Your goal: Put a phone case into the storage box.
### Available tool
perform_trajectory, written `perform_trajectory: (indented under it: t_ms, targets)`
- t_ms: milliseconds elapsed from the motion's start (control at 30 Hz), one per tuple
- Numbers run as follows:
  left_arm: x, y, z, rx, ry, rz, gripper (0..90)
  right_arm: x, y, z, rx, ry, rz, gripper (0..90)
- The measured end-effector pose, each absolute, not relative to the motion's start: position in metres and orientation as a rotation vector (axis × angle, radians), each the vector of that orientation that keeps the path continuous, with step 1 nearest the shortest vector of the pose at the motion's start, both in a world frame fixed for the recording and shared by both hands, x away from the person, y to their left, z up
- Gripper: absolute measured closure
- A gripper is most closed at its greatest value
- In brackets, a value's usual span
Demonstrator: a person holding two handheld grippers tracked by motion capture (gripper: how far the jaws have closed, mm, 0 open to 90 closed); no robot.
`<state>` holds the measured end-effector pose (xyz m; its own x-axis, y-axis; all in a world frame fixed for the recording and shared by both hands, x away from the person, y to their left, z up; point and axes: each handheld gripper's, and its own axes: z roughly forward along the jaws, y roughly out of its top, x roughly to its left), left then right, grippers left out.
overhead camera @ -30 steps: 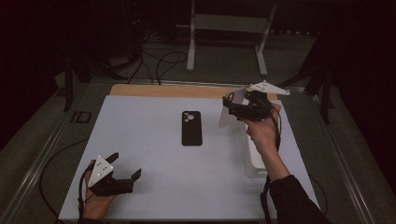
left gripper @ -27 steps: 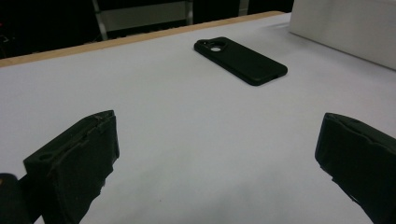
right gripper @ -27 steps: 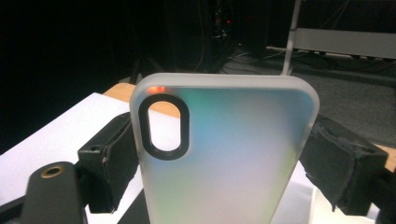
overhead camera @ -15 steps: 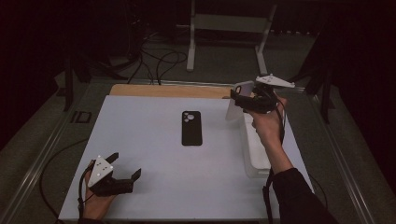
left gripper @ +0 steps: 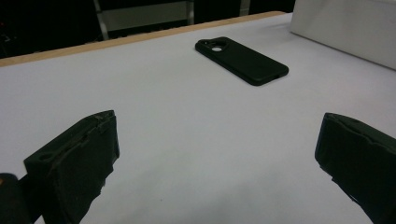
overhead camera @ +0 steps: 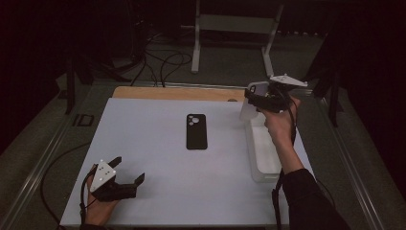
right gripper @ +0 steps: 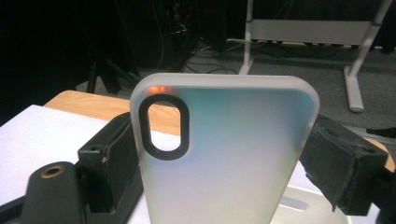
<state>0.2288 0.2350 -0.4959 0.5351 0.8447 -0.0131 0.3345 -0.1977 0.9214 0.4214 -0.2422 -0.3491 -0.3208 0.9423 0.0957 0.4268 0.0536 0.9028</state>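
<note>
Dark floor and cables ring the white bench (overhead camera: pixel 158 143) in the high view — a black phone (overhead camera: pixel 196 131) lies mid-bench, the left gripper (overhead camera: pixel 128 172) rests near the front edge, the right gripper (overhead camera: pixel 250 99) is raised above a white tray (overhead camera: pixel 261 158). Left gripper view: jaws wide apart, nothing between them. Right gripper view: jaws clamp a frosted phone case (right gripper: pixel 224 154) — upright.
</note>
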Motion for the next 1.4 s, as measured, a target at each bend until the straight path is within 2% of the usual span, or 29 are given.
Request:
perform_trajectory:
  t_ms: [1400]
  targets:
    - [0.229, 0.235, -0.496, 1.773, 0.983, 0.64, 0.4, 0.443, -0.274, -0.373, 1.494, 1.739, 1.07, 17.0]
